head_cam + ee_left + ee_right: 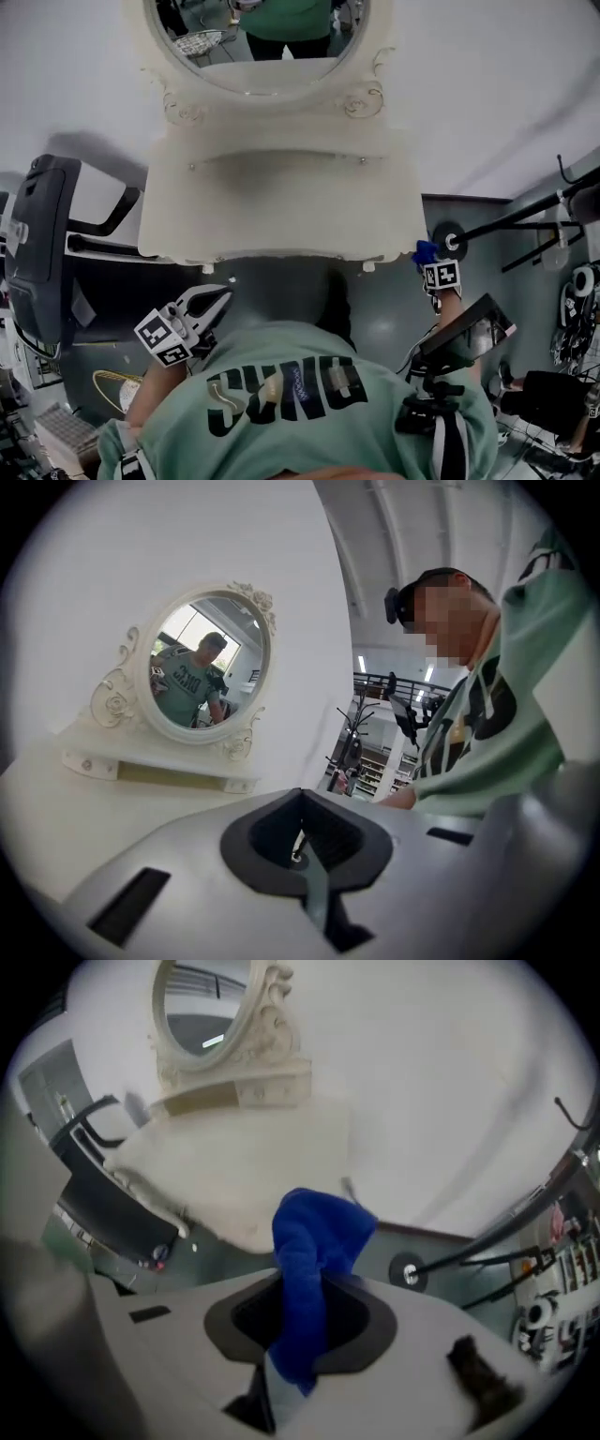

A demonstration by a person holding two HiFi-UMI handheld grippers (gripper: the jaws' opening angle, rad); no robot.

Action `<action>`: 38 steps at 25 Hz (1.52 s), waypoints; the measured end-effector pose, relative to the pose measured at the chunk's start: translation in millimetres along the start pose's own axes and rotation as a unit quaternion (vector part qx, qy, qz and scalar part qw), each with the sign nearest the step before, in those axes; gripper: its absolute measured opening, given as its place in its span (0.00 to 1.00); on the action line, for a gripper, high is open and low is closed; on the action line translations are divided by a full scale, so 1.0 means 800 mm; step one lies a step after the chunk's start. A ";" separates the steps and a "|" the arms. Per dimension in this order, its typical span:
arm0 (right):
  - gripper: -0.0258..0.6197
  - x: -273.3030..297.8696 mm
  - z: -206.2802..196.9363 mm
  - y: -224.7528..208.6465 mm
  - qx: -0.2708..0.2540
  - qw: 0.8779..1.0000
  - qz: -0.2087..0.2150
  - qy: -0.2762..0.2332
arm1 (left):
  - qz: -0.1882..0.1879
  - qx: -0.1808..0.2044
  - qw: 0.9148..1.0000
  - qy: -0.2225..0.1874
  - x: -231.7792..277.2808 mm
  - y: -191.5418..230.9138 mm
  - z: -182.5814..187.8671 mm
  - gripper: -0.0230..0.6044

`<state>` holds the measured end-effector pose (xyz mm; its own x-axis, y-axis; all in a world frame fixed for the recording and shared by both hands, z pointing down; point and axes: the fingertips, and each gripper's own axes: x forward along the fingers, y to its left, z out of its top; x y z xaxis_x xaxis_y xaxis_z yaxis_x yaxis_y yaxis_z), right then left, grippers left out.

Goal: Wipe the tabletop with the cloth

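A cream dressing table with an oval mirror stands against the white wall ahead of me; its top is bare. My right gripper is off the table's front right corner, below the top's level, and is shut on a blue cloth. In the right gripper view the cloth sticks up from between the closed jaws of that gripper. My left gripper is held low near my chest, in front of the table's left part. It looks shut with nothing in it.
A black chair-like frame stands close to the table's left side. A barbell with a round weight and dark racks are on the right. A keyboard lies at lower left. The floor is grey-green.
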<state>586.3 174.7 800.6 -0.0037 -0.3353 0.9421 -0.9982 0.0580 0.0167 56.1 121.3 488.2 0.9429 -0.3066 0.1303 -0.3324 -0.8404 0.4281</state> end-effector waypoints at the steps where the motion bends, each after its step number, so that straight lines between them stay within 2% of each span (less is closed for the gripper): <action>1: 0.17 0.003 -0.047 0.021 -0.001 0.999 -0.003 0.043 | 0.002 -0.008 1.000 -0.008 -0.031 0.000 -0.005 0.05; 3: 0.17 0.003 -0.130 0.067 0.008 0.995 -0.006 0.098 | 0.004 -0.014 1.000 -0.024 -0.090 -0.002 -0.007 0.05; 4: 0.17 -0.004 -0.158 0.092 0.026 0.994 -0.003 0.103 | 0.005 -0.009 1.000 -0.029 -0.116 -0.005 -0.006 0.05; 6: 0.17 -0.029 -0.186 0.139 0.065 0.994 0.009 0.086 | 0.005 0.005 0.999 -0.039 -0.157 -0.010 0.003 0.05; 8: 0.17 -0.056 -0.182 0.183 0.077 0.995 0.027 0.055 | 0.003 0.013 0.998 -0.056 -0.184 -0.014 0.021 0.05; 12: 0.17 -0.117 -0.107 0.252 0.064 0.995 0.063 -0.047 | -0.017 0.047 0.995 -0.084 -0.192 -0.024 0.066 0.05; 16: 0.17 -0.199 -0.011 0.298 0.037 0.980 0.104 -0.163 | -0.039 0.085 0.990 -0.103 -0.170 -0.052 0.105 0.05; 20: 0.17 -0.287 0.089 0.331 -0.010 0.952 0.158 -0.262 | -0.028 0.130 0.983 -0.126 -0.146 -0.071 0.139 0.05; 24: 0.17 -0.383 0.163 0.342 -0.054 0.914 0.207 -0.345 | 0.000 0.118 0.983 -0.143 -0.106 -0.084 0.148 0.05; 27: 0.17 -0.424 0.192 0.345 -0.077 0.889 0.242 -0.380 | 0.025 0.104 0.985 -0.134 -0.072 -0.086 0.136 0.05; 29: 0.17 -0.431 0.208 0.347 -0.081 0.879 0.263 -0.389 | 0.033 0.092 0.987 -0.131 -0.054 -0.085 0.132 0.05; 33: 0.17 -0.424 0.215 0.365 -0.100 0.878 0.264 -0.387 | 0.031 0.104 0.988 -0.112 -0.046 -0.089 0.125 0.05; 38: 0.17 -0.418 0.235 0.399 -0.100 0.881 0.247 -0.392 | 0.028 0.090 0.989 -0.115 -0.072 -0.049 0.135 0.05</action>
<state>257.6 128.6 427.6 -0.5529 -0.7642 0.3322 -0.8330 0.5167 -0.1979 12.7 123.8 367.4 0.8997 -0.4315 -0.0654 -0.4028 -0.8787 0.2563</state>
